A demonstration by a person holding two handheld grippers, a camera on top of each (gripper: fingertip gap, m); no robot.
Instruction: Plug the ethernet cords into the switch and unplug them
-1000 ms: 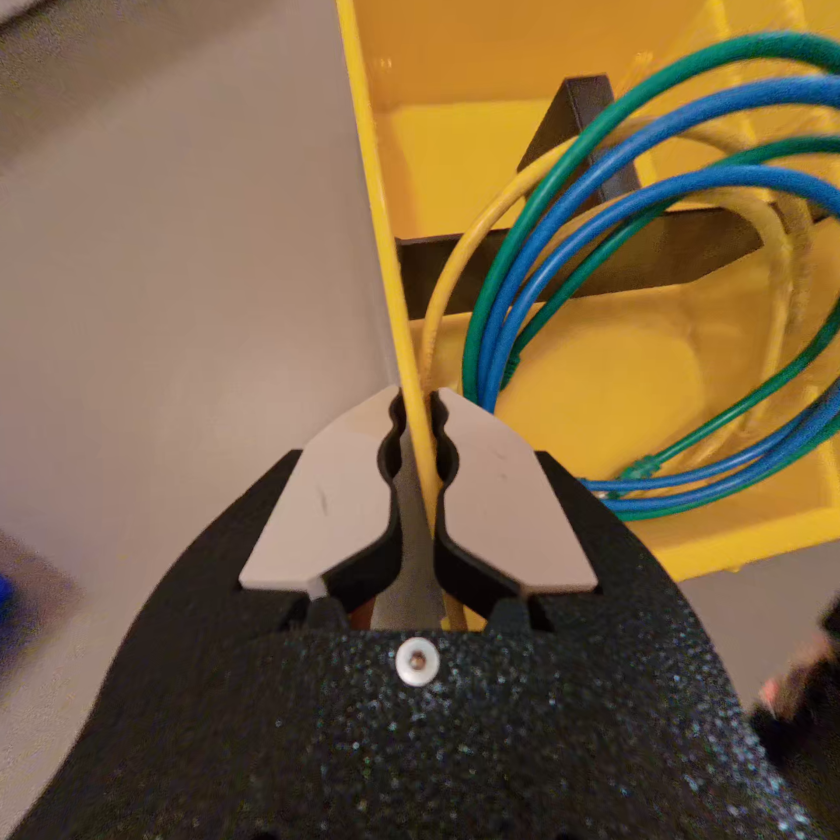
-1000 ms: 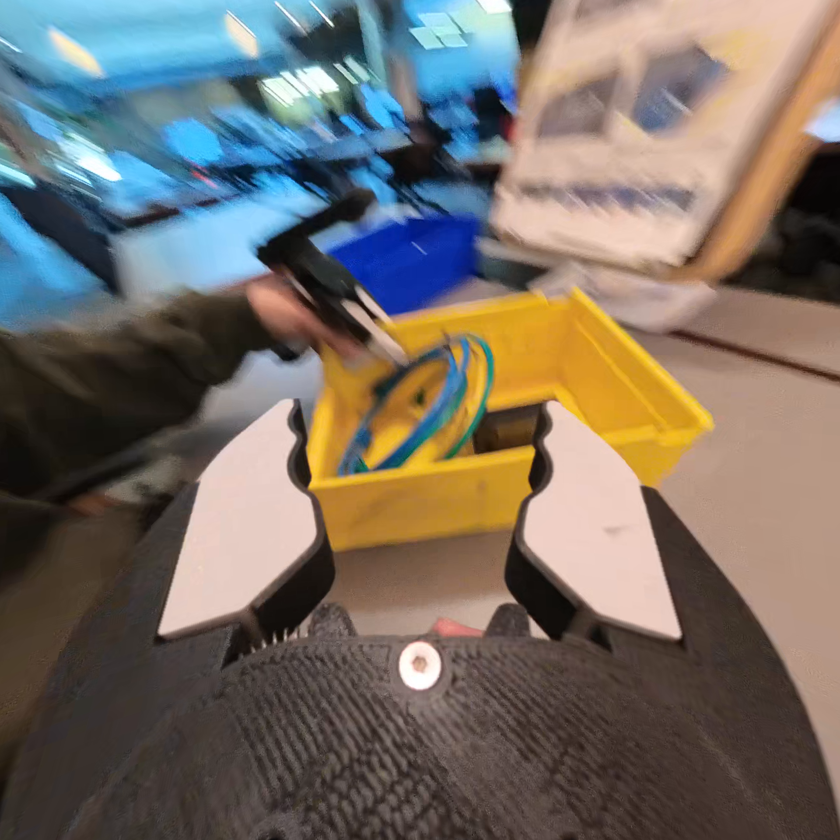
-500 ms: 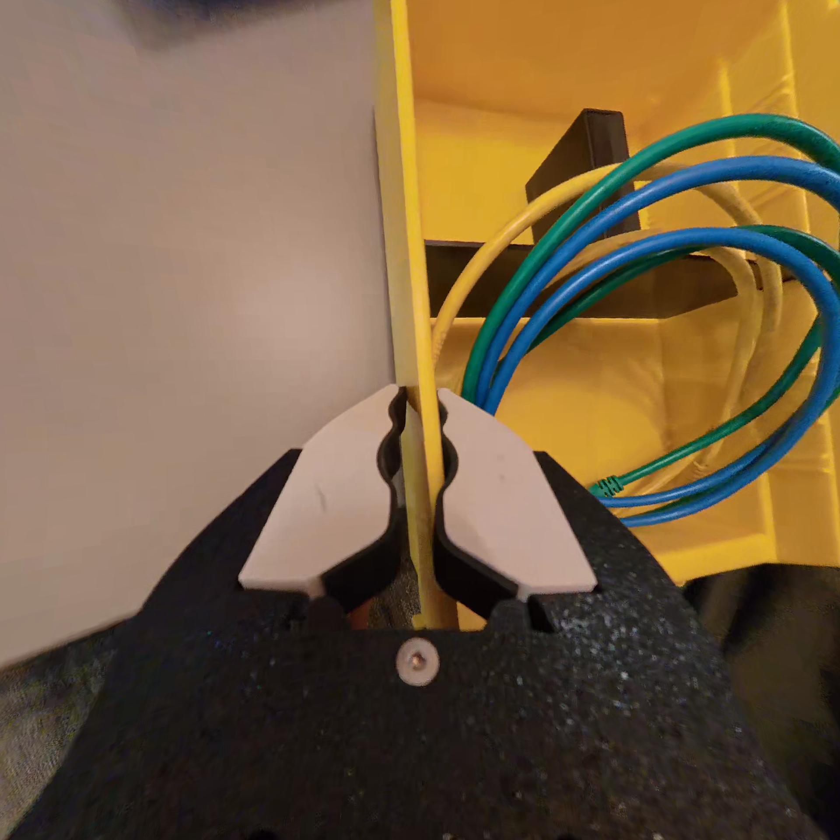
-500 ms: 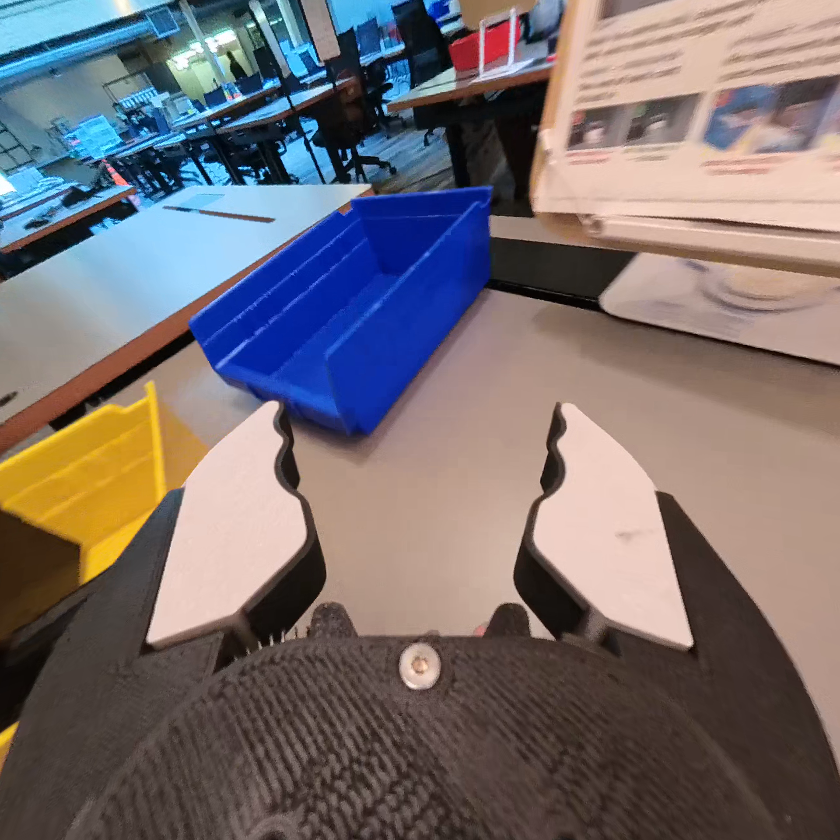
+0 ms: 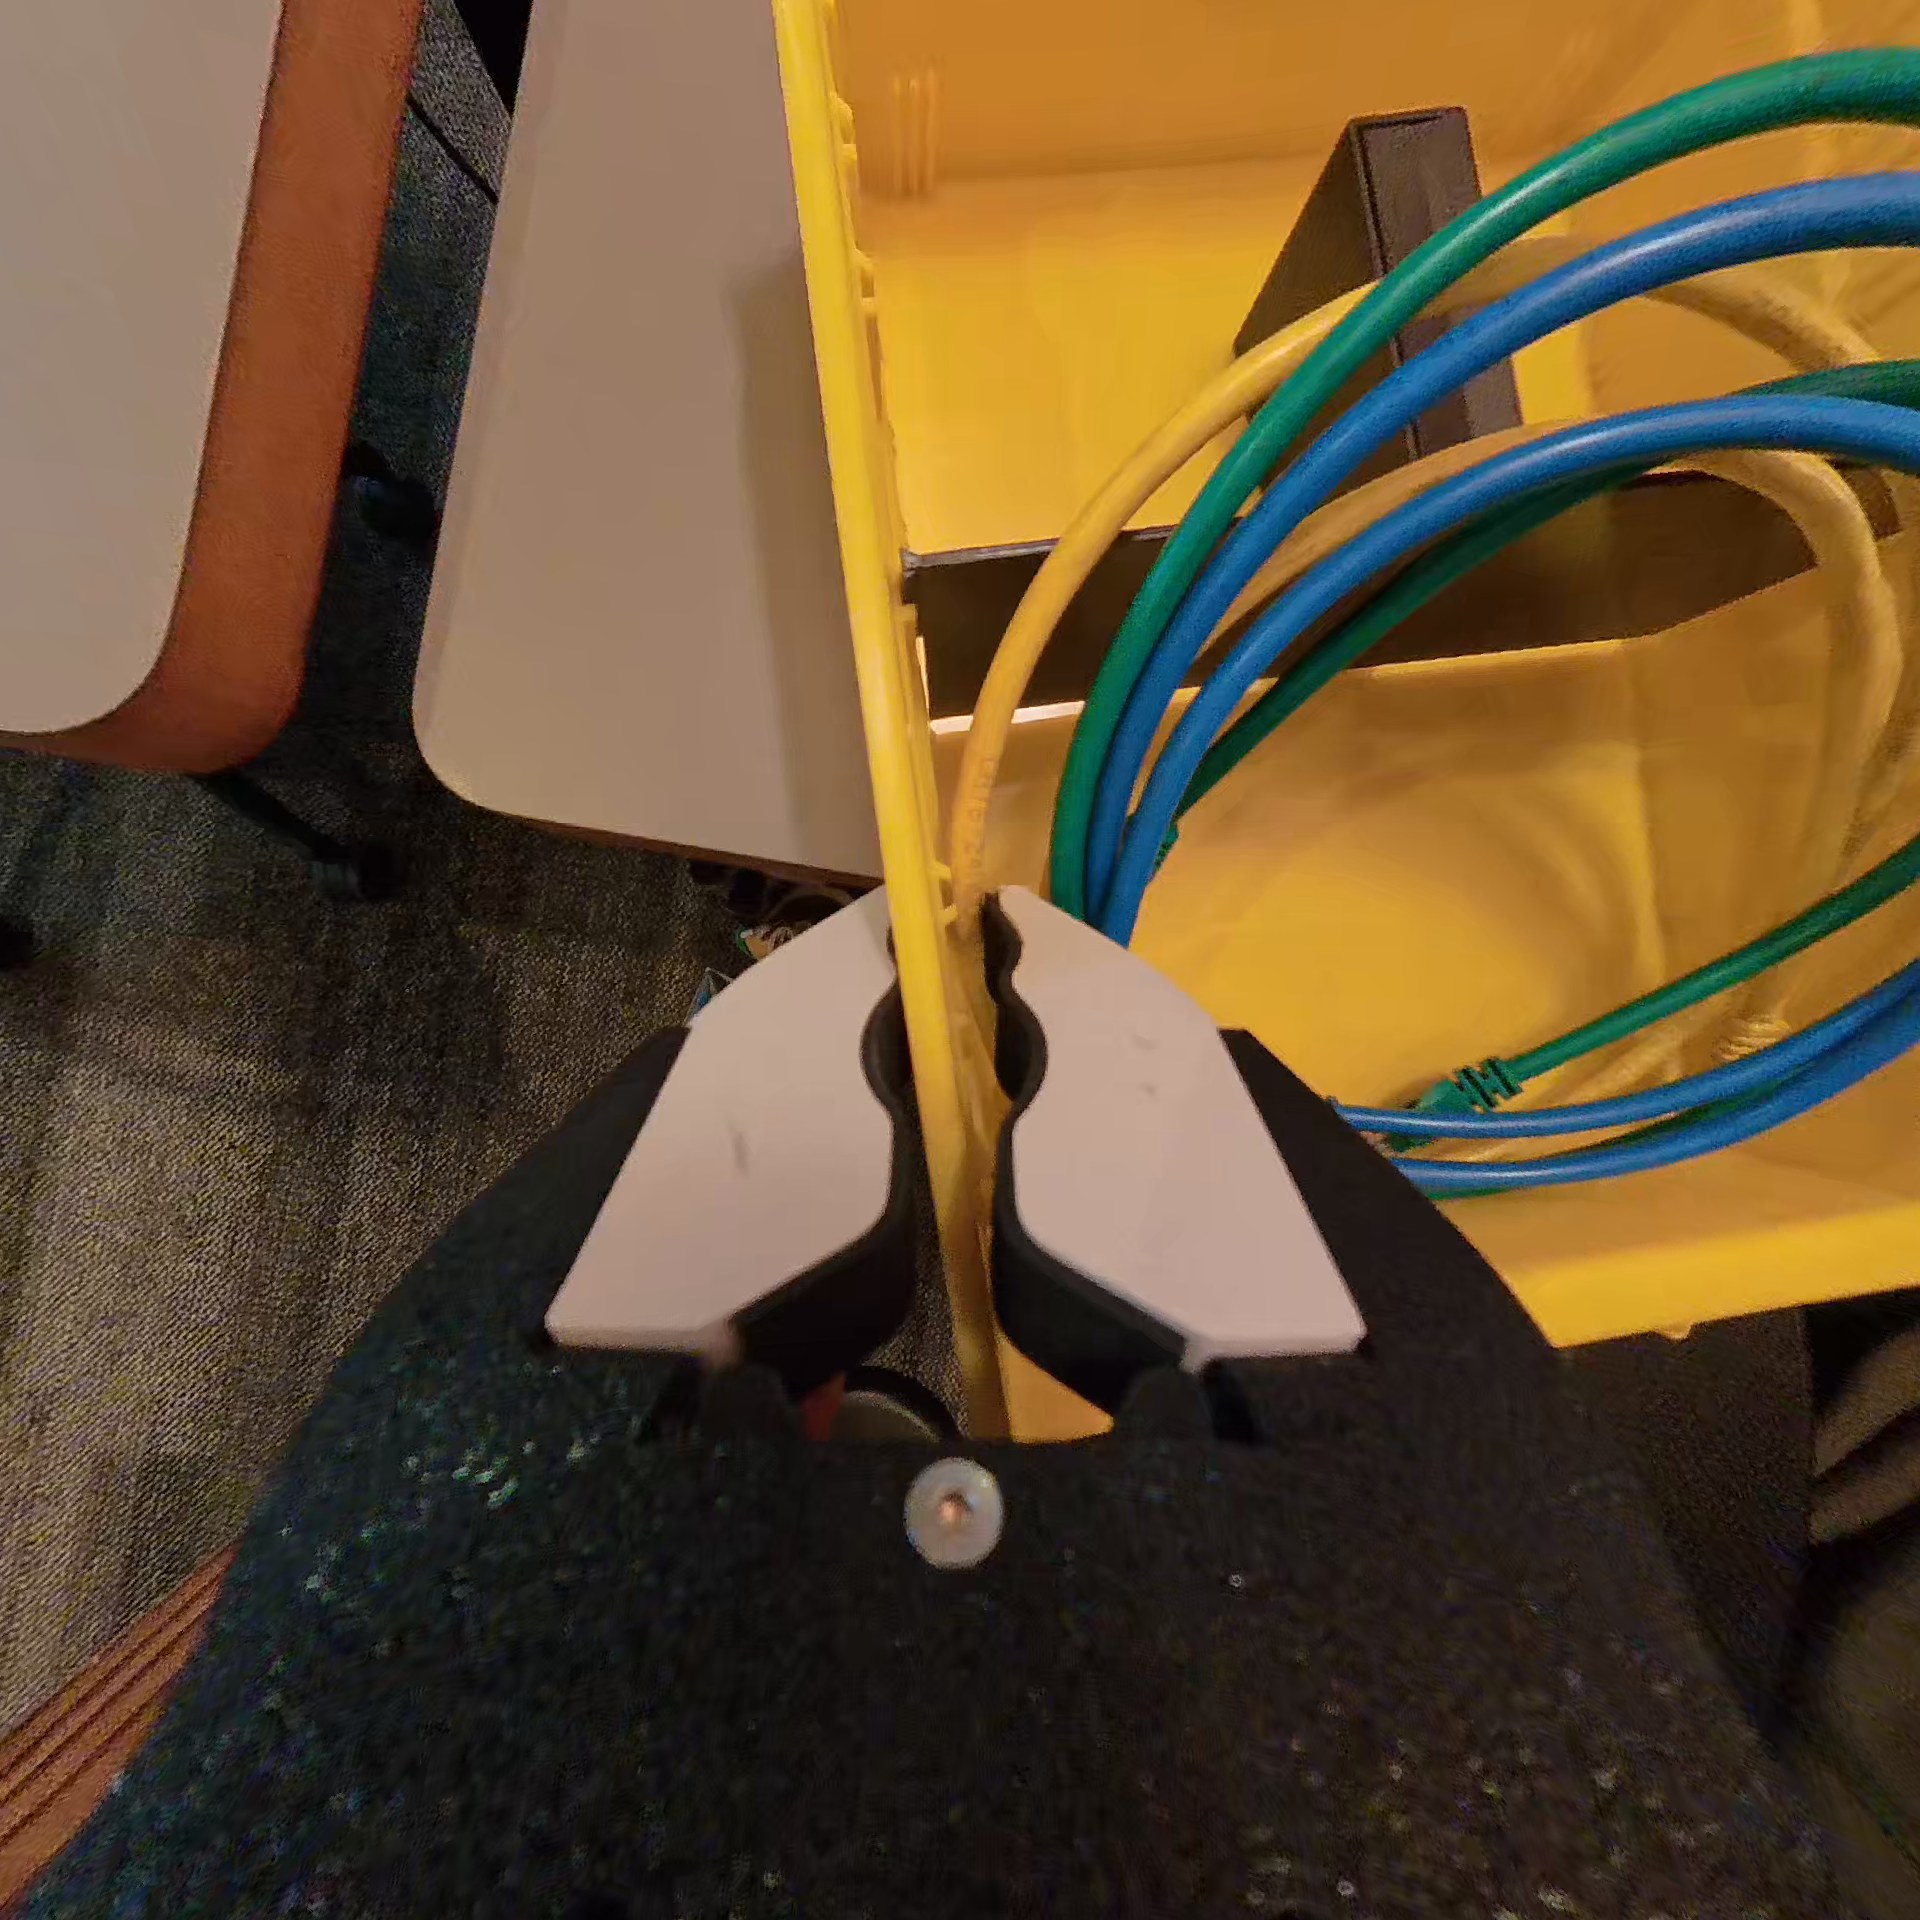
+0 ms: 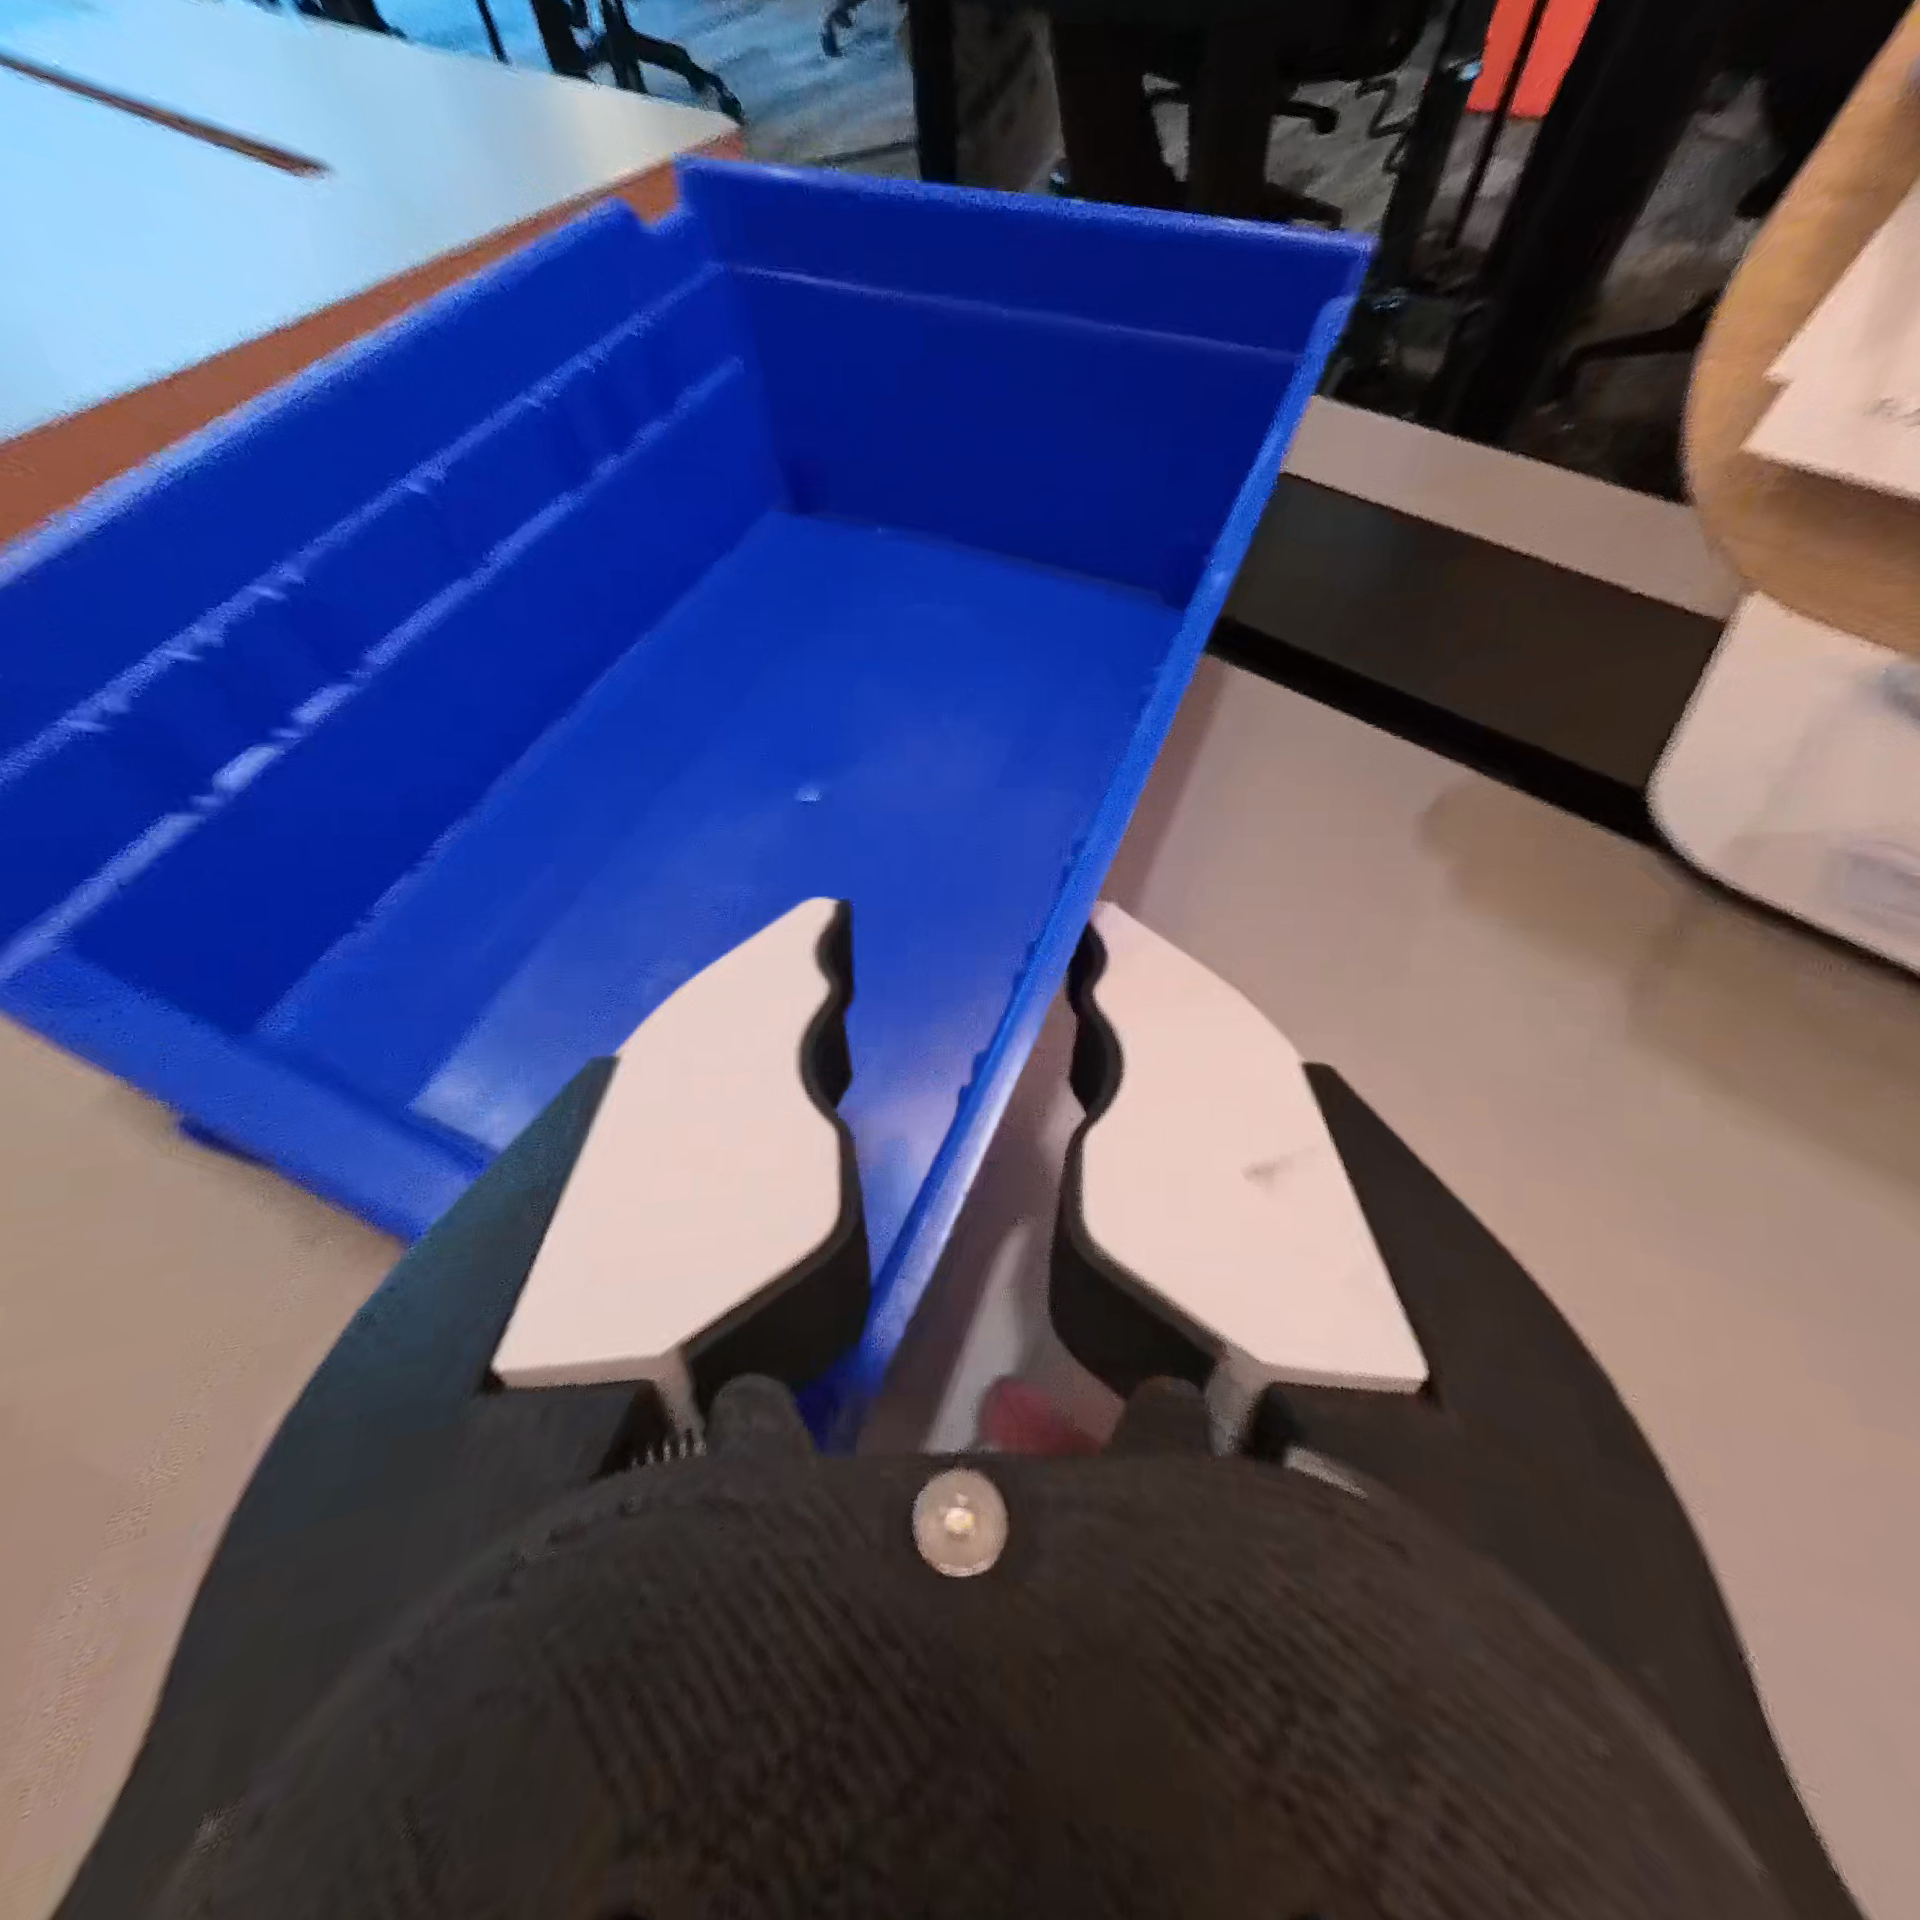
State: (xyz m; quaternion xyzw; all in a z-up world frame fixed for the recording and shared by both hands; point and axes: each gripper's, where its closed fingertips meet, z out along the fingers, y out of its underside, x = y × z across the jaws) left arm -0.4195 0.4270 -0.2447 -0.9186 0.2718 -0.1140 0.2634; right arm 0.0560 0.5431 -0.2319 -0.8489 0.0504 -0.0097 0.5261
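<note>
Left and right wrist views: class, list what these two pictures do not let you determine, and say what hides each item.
- Black switch, left wrist view: its ports are hidden behind the looped cords and the yellow bin wall.
- Cord ends: cut off by the right edge.
- Left gripper: whether it pinches the yellow cord along with the wall is unclear.
- Right gripper, right wrist view: contact with the blue bin wall is blurred.

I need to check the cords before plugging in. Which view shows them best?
The left wrist view. It shows the coiled green, blue and yellow cords in the yellow bin, whose wall the left gripper clamps. The right wrist view shows no cords, only the blue bin.
</note>
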